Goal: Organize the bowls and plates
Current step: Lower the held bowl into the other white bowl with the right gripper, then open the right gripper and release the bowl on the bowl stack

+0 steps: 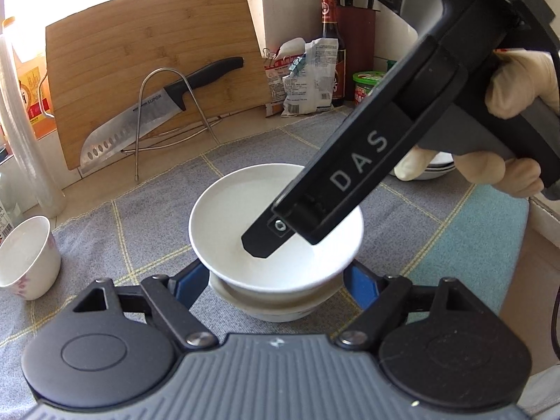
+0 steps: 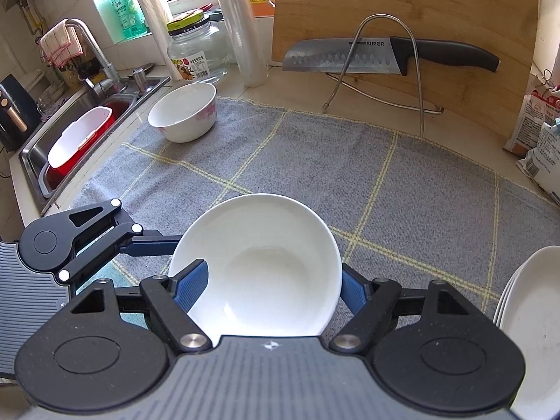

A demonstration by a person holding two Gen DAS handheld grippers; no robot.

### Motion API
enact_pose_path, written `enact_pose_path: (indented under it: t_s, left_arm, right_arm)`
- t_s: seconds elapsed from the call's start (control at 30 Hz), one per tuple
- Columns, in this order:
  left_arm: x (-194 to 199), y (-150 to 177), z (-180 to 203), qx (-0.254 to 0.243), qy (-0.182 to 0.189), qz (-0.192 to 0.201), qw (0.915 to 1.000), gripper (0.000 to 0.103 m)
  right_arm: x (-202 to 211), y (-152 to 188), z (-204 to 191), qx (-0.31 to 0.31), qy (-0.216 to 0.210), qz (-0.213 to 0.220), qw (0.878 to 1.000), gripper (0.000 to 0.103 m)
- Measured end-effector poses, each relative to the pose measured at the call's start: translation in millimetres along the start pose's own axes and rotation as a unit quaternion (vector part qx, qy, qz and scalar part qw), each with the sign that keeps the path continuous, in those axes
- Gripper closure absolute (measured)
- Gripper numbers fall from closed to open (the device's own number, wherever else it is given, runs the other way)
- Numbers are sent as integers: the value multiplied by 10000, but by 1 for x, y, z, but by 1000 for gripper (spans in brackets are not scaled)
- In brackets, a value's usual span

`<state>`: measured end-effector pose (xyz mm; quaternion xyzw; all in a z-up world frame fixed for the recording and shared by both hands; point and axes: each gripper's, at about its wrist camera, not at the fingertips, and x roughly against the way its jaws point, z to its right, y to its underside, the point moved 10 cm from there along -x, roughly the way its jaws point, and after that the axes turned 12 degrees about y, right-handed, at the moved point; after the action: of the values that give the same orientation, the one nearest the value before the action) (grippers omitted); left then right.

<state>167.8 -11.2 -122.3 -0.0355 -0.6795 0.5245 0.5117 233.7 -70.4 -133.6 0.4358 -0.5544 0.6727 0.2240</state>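
Observation:
Two plain white bowls sit nested on the grey checked mat (image 2: 350, 182). My left gripper (image 1: 276, 280) has its blue pads against both sides of the lower bowl (image 1: 276, 306), under the rim of the upper bowl (image 1: 238, 210). In the right wrist view the upper bowl (image 2: 266, 259) fills the space between the fingers of my right gripper (image 2: 273, 290). Its left pad (image 2: 192, 288) hangs free inside the bowl and its right pad (image 2: 353, 292) is outside the wall, so it is open. A gloved hand (image 1: 521, 80) holds this gripper.
A flowered white bowl (image 2: 182, 112) stands at the mat's far left, near the sink (image 2: 70, 133). Stacked white plates (image 2: 525, 315) lie at the right. Behind, a knife (image 2: 350, 57) rests on a wire rack against a bamboo cutting board (image 2: 420, 7), among jars, bottles and bags.

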Motion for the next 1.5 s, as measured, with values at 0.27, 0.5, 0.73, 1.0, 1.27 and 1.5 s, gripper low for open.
enact_pose_path:
  t_s: [0.27,0.5,0.73,1.0,1.27,1.5]
  left_arm:
    - [-4,0,-4,61,112,-53,9999,16]
    - [5,0,-2,-149,116,32,9998,9]
    - [16,-10,-2,-141,301,283,9990,5]
    - [11,-17,3,-301,423,425,9977,5]
    - [-2,-20,-5,-121,477,383,9981,5]
    - [11,-19,-13,-39,318,519,9981,4]
  right_arm:
    - [-3,1,0,8,-47,-53,10000,18]
    - [0,-2,-1,-36,-87,75,9999,6]
    - [5,-8,6,-151,-35,220,9996,1]
    - [5,-13,23,-393,211,312,9985,0]
    - [9,-15,27,-464,279,391,9978,0]
    - [10,-19,25,-400,309,431,9978,0]
